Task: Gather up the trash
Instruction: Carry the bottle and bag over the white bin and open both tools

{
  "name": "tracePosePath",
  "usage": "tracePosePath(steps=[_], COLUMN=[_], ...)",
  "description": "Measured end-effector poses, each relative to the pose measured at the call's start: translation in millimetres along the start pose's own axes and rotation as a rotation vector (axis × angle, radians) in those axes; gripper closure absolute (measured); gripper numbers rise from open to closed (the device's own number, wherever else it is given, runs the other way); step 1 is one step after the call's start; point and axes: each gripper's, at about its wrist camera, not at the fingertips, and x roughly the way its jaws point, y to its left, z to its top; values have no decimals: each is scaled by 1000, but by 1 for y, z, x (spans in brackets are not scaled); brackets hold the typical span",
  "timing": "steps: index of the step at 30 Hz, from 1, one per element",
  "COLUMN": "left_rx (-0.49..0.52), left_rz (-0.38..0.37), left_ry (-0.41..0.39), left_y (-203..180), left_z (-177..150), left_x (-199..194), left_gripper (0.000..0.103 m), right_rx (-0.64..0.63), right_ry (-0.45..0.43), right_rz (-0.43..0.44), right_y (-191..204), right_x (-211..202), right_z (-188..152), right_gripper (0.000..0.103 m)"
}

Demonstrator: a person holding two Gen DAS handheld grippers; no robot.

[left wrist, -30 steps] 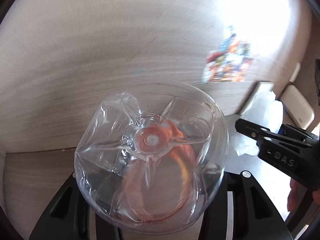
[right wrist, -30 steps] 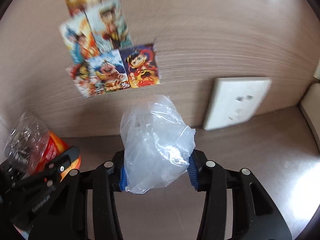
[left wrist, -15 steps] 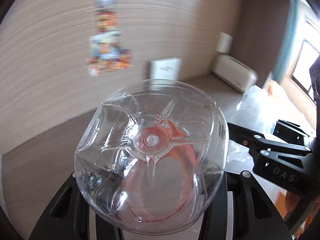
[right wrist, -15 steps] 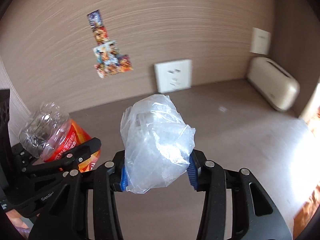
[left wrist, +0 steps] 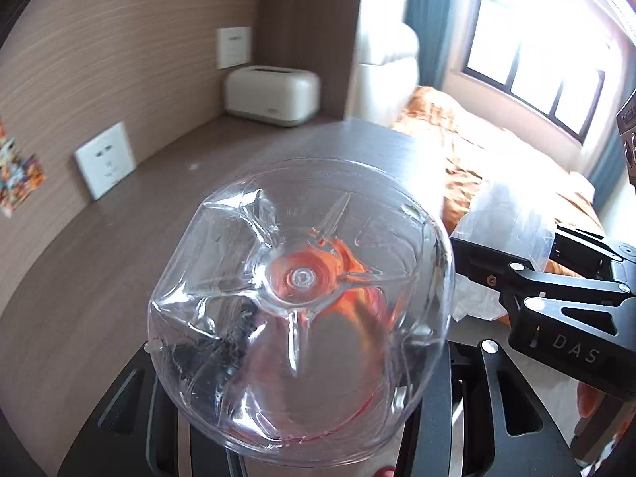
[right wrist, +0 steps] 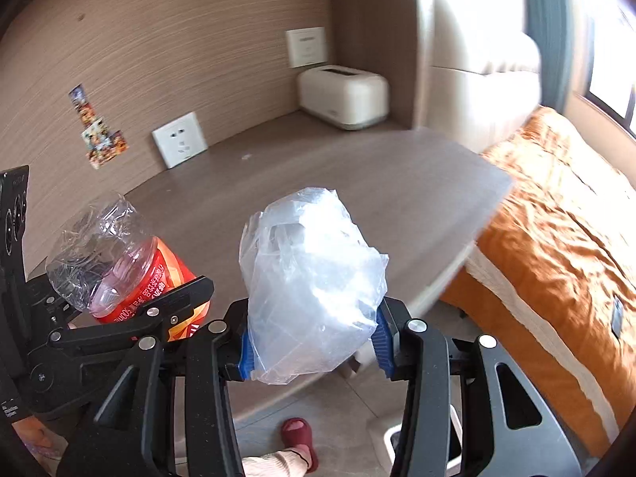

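— Left side?
— My left gripper (right wrist: 131, 298) pinches the crushed plastic bottle (left wrist: 302, 310), base forward, held above the desk (right wrist: 318, 167).
— Right?
— My right gripper (right wrist: 314, 342) clamps the crumpled clear bag (right wrist: 310, 278), just beside the bottle.

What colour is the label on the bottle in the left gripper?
Red-orange with white lettering, on the clear bottle; right wrist view shows it best.

Clear bottle (left wrist: 302, 310) with orange-red label; clear bag (right wrist: 314, 298); orange bedspread (right wrist: 556, 214).

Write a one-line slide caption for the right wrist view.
Right claw grips a crumpled clear plastic bag above the table edge; left claw holds a crushed bottle.
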Motion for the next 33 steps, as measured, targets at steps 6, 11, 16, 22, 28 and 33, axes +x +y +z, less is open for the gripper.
tracePosePath(steps=[6, 11, 16, 22, 28, 33], left_rx=[94, 154, 227, 296, 375, 424], left_rz=[-79, -155, -220, -282, -307, -335], left_ry=[3, 11, 32, 71, 138, 201], left_y=[-73, -132, -185, -226, -251, -265], left_z=[-12, -29, -49, -73, -96, -120], left_x=[-6, -14, -16, 4, 64, 122], left_gripper=[59, 59, 59, 59, 59, 59], right_rx=[86, 118, 176, 245, 299, 405], right_ry=[-14, -17, -2, 23, 68, 122], right_rz=[-95, -160, -204, -250, -321, -376], right_y=[-47, -73, -101, -127, -156, -193], right_x=[-44, -72, -91, -100, -75, -34], right_z=[-35, -64, -94, -126, -165, -204], right_gripper=[56, 56, 56, 56, 55, 55])
